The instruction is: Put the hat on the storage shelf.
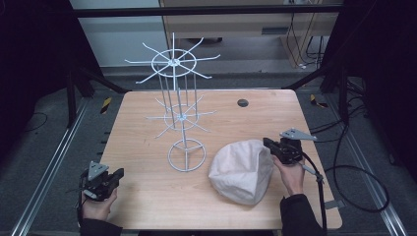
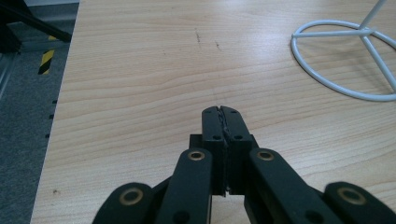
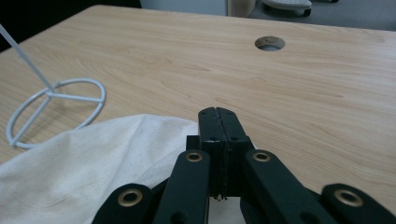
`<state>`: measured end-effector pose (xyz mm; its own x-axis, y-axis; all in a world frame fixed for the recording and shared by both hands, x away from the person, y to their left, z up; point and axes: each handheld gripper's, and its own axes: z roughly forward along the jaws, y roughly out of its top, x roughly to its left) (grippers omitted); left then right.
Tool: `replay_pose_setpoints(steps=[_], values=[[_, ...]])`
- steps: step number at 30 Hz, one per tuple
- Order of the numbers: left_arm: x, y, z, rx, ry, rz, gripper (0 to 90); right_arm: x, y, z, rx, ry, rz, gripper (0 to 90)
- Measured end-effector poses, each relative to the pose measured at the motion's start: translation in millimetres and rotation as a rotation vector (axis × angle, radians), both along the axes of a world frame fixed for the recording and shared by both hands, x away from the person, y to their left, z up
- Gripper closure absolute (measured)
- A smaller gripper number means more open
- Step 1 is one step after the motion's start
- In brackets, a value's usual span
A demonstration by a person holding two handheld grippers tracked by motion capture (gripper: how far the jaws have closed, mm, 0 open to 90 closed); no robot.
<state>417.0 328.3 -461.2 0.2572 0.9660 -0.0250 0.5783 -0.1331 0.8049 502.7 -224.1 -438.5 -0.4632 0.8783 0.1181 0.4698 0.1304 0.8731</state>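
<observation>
While both grippers keep their jaws together on nothing, a soft, rumpled cream cloth bag (image 1: 242, 171) lies on the wooden table (image 1: 147, 196) beside a white wire rack (image 1: 183, 123). Right gripper (image 1: 268, 142) sits at the bag's right edge; left gripper (image 1: 119, 173) rests at the near left corner

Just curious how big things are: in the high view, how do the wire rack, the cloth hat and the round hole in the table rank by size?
1. wire rack
2. cloth hat
3. round hole

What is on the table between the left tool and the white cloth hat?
Bare wood only: in the high view, nothing lies between the left tool and the cloth hat; the wire rack stands farther back.
</observation>
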Motion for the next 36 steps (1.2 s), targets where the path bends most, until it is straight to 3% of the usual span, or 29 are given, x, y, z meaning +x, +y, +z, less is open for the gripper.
replay_pose_setpoints(steps=[5, 11, 20, 25, 36], values=[[-0.2, -0.2, 0.3, 0.003, 0.0, -0.001, 89.4, 11.5, 10.8, -8.1, -0.019, 0.025, 0.049, 90.0], [-0.1, 0.3, 0.1, 0.001, 0.001, -0.002, 89.4, 13.7, 14.9, -17.9, -0.098, 0.087, 0.079, 90.0], [-0.5, 0.9, 0.5, -0.004, -0.003, 0.0, 89.4, 9.9, 7.4, -14.0, -0.149, 0.118, 0.065, 90.0], [-0.3, 1.0, 0.6, -0.001, 0.0, -0.002, 89.3, 2.7, -6.7, -10.3, -0.177, 0.143, 0.031, 90.0], [-0.5, 0.0, 0.8, 0.009, -0.005, 0.007, 89.1, -19.5, -31.0, -13.4, -0.172, 0.145, -0.03, 90.0]])
